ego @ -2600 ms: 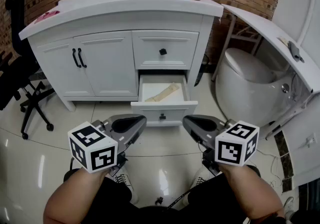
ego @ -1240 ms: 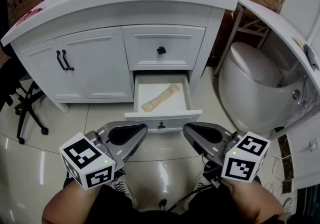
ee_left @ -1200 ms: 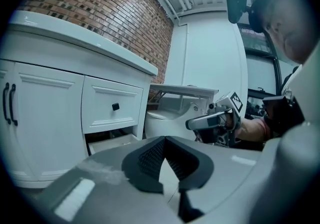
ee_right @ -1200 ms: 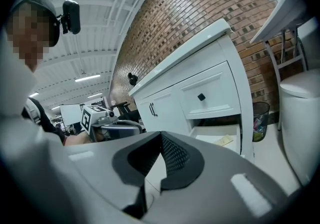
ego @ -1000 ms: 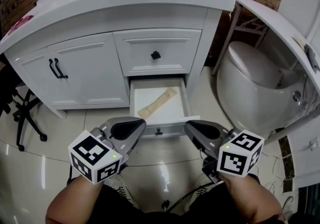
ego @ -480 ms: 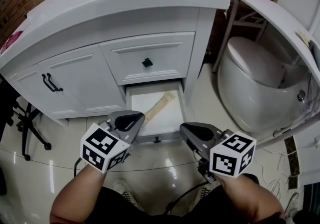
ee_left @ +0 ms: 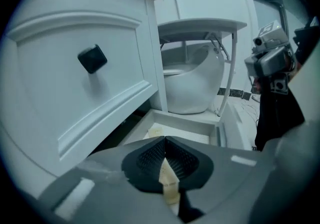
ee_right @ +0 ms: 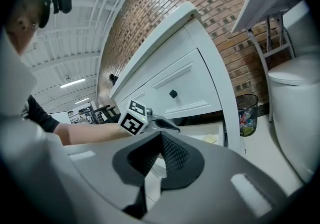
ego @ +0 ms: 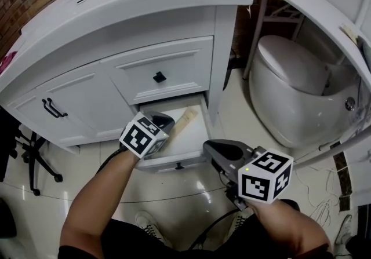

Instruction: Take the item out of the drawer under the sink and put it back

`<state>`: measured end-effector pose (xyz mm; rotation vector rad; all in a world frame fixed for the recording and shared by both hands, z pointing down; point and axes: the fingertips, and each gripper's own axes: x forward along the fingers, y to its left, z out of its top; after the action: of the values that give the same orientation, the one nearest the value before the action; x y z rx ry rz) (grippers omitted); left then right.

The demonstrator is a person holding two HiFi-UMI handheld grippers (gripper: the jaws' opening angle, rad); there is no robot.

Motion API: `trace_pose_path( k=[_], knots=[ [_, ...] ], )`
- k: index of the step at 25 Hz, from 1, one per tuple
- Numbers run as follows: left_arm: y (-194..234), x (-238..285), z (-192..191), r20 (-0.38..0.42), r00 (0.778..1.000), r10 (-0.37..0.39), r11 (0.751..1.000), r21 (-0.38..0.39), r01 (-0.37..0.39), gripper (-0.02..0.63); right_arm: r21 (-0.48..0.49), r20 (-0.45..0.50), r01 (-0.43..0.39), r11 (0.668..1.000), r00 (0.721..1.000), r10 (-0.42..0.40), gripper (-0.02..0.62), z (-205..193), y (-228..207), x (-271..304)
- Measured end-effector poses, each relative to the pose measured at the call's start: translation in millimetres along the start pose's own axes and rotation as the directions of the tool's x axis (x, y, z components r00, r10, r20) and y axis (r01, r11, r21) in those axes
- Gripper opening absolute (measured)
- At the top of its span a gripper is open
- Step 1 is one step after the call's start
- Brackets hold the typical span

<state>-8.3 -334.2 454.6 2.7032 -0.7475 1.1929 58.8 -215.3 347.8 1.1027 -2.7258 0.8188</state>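
Observation:
The bottom drawer (ego: 168, 161) of the white sink cabinet stands pulled out. In it lies the item (ego: 188, 117), a long flat beige strip, set diagonally. My left gripper (ego: 164, 120) reaches into the drawer over the strip's near end, with its jaws shut and nothing seen between them. In the left gripper view the strip (ee_left: 156, 131) shows on the drawer floor just beyond and under the left gripper (ee_left: 165, 139). My right gripper (ego: 212, 150) hangs shut and empty in front of the drawer, to its right. The right gripper (ee_right: 161, 135) points at the drawer (ee_right: 212, 129).
A shut upper drawer with a black knob (ego: 157, 77) sits right above the open one. A white toilet (ego: 293, 92) stands close on the right, under a tilted white panel (ego: 301, 11). A black office chair (ego: 23, 153) is at the left. A bin (ee_right: 246, 109) stands by the brick wall.
My left gripper has moved forward from in front of the drawer to inside it, over the strip. The view has closed in on the cabinet. The right gripper stays low in front.

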Motion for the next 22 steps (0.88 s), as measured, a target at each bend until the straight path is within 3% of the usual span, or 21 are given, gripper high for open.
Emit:
trace_pose_path(
  k=[8, 11, 15, 22],
  knots=[
    [5, 60, -17, -0.159, 0.984, -0.083, 0.995, 0.04, 0.09, 0.083, 0.008, 0.002, 0.005, 1.0, 1.0, -0.005, 0.003, 3, -4, -3],
    [11, 71, -27, -0.212, 0.975, -0.07, 0.995, 0.055, 0.084, 0.097, 0.015, 0.002, 0.006, 1.0, 1.0, -0.006, 0.003, 3, -7, -4],
    [9, 77, -37, -0.253, 0.961, -0.115, 0.993, -0.007, 0.117, 0.141, 0.023, -0.001, 0.007, 1.0, 1.0, -0.007, 0.003, 2, -10, -2],
    [7, 84, -60, -0.331, 0.932, -0.147, 0.989, -0.055, 0.136, 0.13, 0.025, -0.01, -0.012, 1.0, 1.0, 0.012, 0.003, 0, -6, 0]
  ],
)
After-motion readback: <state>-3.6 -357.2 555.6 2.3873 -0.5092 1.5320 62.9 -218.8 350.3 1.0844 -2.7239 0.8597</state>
